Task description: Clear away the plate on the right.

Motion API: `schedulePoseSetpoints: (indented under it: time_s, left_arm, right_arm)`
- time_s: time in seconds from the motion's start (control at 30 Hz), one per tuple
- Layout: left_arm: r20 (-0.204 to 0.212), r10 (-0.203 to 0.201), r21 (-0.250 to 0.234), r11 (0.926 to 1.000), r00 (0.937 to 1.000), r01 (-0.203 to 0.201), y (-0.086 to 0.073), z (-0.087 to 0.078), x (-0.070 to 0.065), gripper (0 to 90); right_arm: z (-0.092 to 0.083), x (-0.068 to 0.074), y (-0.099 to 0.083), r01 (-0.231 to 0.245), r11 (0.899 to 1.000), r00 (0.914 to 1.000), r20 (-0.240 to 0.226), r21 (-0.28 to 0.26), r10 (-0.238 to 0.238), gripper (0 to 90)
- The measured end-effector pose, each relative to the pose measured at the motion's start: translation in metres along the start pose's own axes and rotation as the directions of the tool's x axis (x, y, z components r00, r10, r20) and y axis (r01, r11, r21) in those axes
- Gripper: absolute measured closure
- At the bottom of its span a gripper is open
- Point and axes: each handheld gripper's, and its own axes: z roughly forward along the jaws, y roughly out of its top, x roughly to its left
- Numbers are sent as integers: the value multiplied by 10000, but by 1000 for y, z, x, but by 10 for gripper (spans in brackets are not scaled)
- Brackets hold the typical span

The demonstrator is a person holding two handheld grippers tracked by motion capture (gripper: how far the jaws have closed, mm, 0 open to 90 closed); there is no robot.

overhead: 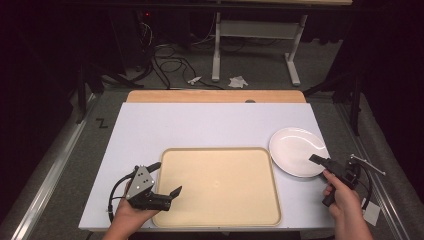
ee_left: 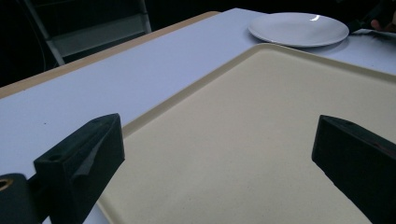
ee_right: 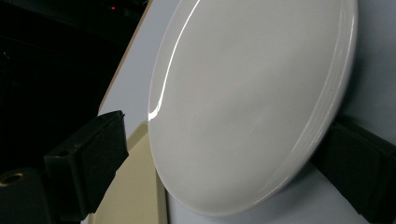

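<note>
My right gripper at lower right, jaws spread astride the white plate rim, plate top cropped in the right gripper view, my left gripper gaping over the beige tray, holding nothing.

i see a round glossy white ceramic plate with no pattern, and a plain cream-beige rectangular plastic tray, both on a pale lavender-white table sheet with a strip of light tan wood along its far edge. my left gripper is black with a grey three-cornered plate on top, and my right gripper is black all over. the floor beyond is dull grey, crossed by black cables.
</note>
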Motion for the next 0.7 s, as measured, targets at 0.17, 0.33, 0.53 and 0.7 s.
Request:
schedulePoseSetpoints:
  time_s: [0.17,0.33,0.53,0.7]
  left_arm:
    - [71,49,3,10000,10000,-49,0,1,-1,30]
    - [133,36,-87,10000,9999,-35,1,0,-1,31]
    - [222,61,-85,9999,9997,-59,1,0,-2,30]
    - [304,85,-81,9999,9995,-82,1,1,-2,32]
  right_arm:
    - [-2,-2,-1,7,10000,10000,50,-47,-7,140]
    - [-5,-6,-3,181,9998,9993,324,-120,-177,285]
    - [-8,-12,-3,7,9998,9993,369,-192,0,419]
    - [-9,-16,-2,-172,9997,9993,344,-150,177,498]
